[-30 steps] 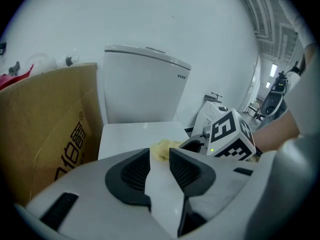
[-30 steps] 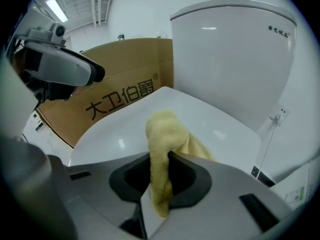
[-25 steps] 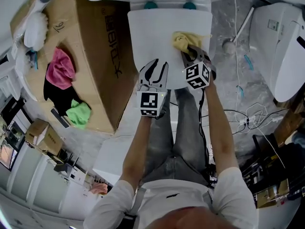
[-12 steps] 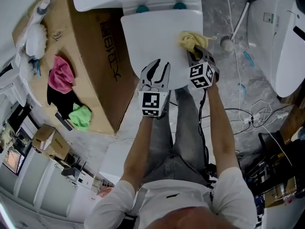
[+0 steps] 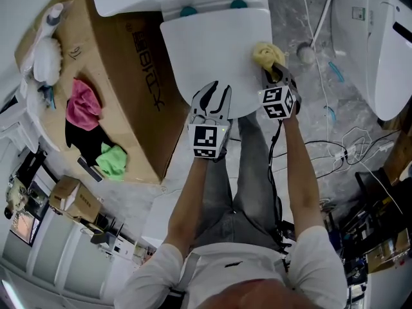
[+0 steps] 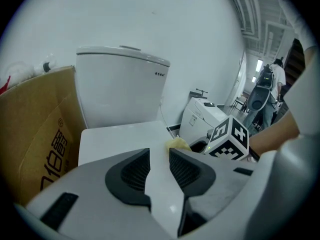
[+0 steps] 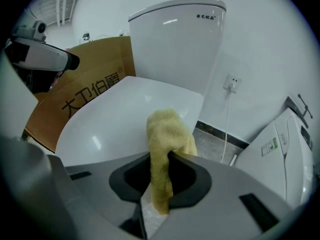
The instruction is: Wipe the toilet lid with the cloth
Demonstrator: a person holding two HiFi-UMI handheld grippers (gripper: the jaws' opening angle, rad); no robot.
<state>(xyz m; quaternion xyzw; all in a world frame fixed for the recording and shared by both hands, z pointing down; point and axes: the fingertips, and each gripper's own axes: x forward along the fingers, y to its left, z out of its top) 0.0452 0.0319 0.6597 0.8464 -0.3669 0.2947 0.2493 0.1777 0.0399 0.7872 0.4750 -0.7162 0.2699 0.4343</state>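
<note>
Right gripper view: crumpled fuzzy yellow cloth [image 7: 167,134] in pinch of right claw [image 7: 161,181] on toilet lid [image 7: 115,119]; left claw [image 6: 159,166] apart.

place: workshop — toilet [image 5: 212,50] beside cardboard box [image 5: 138,95] | floor cables [image 5: 351,140]

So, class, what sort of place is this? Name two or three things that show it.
Probably a storeroom or test space for bathroom fittings, not a home bathroom: a white ceramic toilet beside a brown cardboard box, a second white toilet unit nearby, loose white cables on the grey floor.
</note>
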